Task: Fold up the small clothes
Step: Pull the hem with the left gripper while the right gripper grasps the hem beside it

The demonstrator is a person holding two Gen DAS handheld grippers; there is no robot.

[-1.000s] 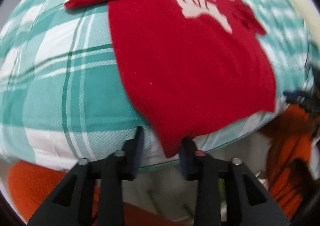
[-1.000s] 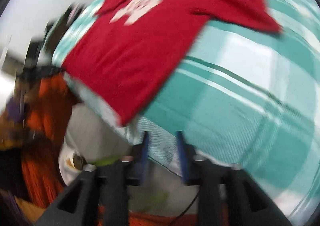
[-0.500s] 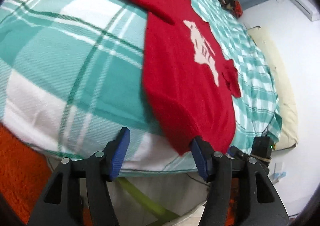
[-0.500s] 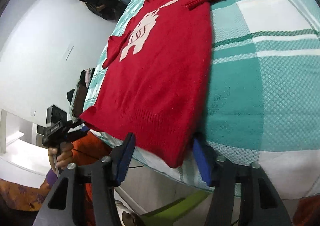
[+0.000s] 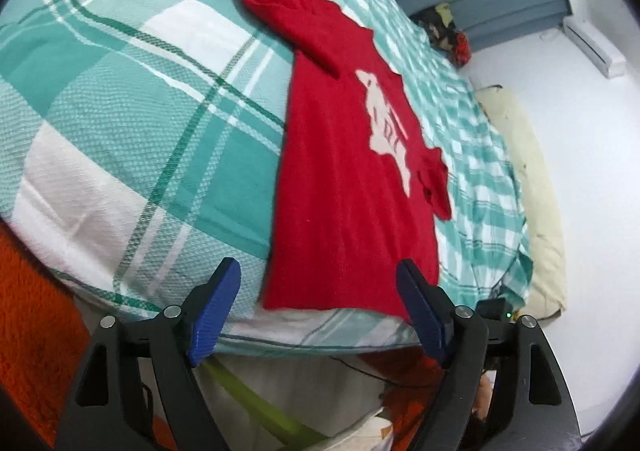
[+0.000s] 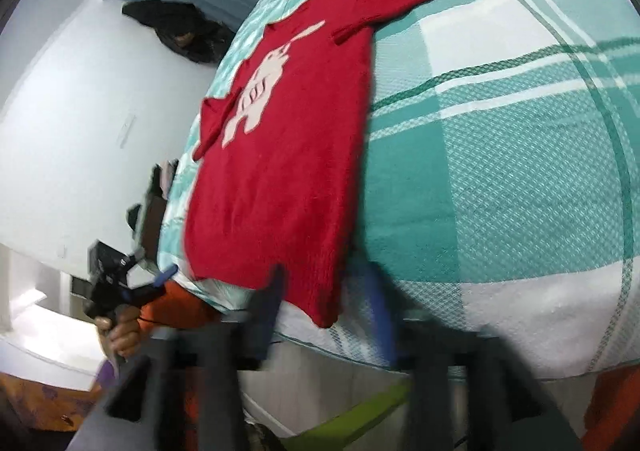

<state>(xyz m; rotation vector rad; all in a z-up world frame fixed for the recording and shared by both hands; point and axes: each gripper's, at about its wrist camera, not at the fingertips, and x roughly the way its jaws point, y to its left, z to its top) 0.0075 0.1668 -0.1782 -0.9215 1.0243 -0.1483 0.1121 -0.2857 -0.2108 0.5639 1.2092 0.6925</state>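
Note:
A red sweater (image 5: 344,179) with a pale animal figure lies flat, front up, on a teal and white plaid bedcover (image 5: 140,111). Its hem reaches the bed's near edge. My left gripper (image 5: 320,307) stands wide, jaws opening, with the hem between the blue pads (image 5: 218,303) but not pressed by them. In the right wrist view the sweater (image 6: 288,155) runs up and away. My right gripper (image 6: 324,311) is blurred and its jaws are opening. The hem's corner hangs between its fingers, which do not pinch it. A hand (image 6: 120,335) at the left edge holds the other gripper.
Orange fabric (image 5: 36,311) lies below the bed at the left. A cream pillow (image 5: 536,211) lines the far side by the white wall. Dark clothes (image 6: 180,27) are piled at the bed's far end. A yellow-green bar (image 5: 256,399) runs under the mattress.
Both views have rolled. The left jaws have spread much wider, and the hem corner that was by one pad now lies loose between them. The right gripper has sunk slightly and blurred.

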